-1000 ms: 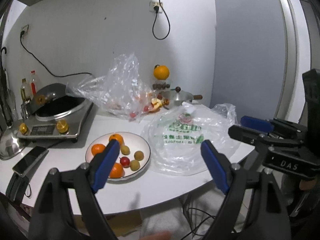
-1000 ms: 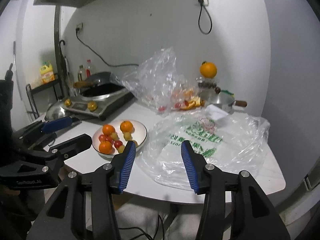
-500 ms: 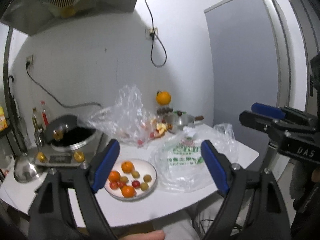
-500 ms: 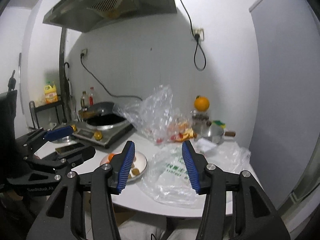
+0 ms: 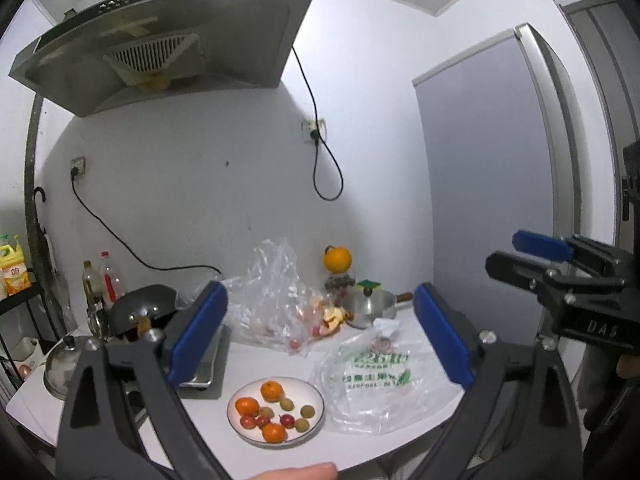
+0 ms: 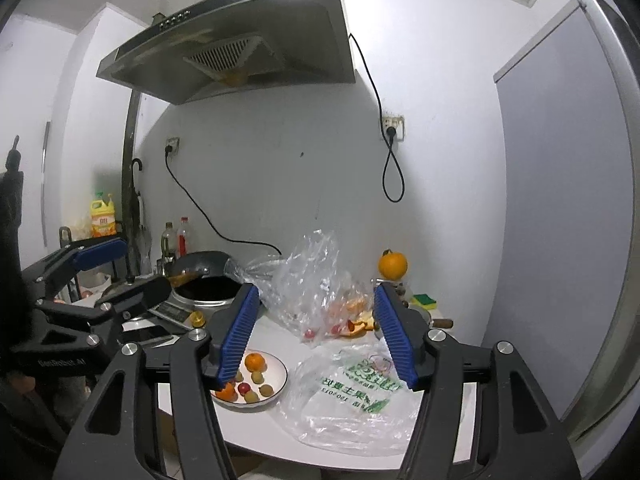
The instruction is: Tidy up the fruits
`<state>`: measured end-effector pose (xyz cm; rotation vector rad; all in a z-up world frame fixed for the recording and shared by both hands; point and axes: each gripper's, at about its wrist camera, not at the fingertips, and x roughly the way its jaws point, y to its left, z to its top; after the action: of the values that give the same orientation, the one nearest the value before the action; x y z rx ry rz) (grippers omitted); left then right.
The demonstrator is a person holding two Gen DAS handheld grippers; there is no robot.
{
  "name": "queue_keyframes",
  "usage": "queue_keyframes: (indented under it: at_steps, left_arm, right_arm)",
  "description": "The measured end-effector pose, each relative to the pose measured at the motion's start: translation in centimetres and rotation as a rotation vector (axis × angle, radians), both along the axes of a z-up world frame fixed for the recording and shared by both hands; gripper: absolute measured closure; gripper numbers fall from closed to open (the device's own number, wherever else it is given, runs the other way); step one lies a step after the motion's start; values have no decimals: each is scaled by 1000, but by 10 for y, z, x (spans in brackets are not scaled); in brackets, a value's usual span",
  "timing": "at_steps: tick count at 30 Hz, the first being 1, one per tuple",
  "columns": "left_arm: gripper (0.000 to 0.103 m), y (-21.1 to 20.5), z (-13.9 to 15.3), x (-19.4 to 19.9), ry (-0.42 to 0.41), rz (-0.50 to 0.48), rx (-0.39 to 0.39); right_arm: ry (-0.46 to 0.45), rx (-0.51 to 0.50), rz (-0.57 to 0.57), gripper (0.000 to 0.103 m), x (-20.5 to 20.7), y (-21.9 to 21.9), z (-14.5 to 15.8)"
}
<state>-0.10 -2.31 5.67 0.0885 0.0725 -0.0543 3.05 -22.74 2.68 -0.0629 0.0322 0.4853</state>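
Note:
A white plate (image 5: 299, 390) on the white table holds oranges (image 5: 272, 391) and several small red and green fruits; it also shows in the right wrist view (image 6: 280, 372). To its right lies a flat printed plastic bag (image 5: 376, 380). Behind it a crumpled clear bag (image 5: 276, 300) holds more fruit beside orange peel (image 5: 334, 316). One orange (image 5: 337, 259) sits on a jar. My left gripper (image 5: 320, 290) and right gripper (image 6: 317, 288) hover level, high and well back from the table. Both jaws are opening with nothing between them.
An induction cooker with a wok (image 5: 148, 304) stands at the left, with bottles (image 5: 100, 280) and a metal lid (image 5: 64, 364) nearby. A small pot (image 5: 370, 308) is at the back. A range hood (image 5: 168, 40) hangs above; a grey fridge (image 5: 492, 184) stands right.
Both grippers have risen and tilted up to level, so the table now sits low in both views and the hood shows. Both pairs of jaws stand wider apart.

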Motion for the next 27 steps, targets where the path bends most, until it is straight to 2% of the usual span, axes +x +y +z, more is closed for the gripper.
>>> queue_keyframes:
  at_steps: [9, 27]
  left_arm:
    - [7, -1, 10, -14, -53, 0, -7]
    - [7, 0, 10, -15, -55, -9, -28]
  right_arm:
    - [-36, 3, -19, 38, -14, -5, 10]
    - [-45, 5, -34, 38, -15, -7, 9]
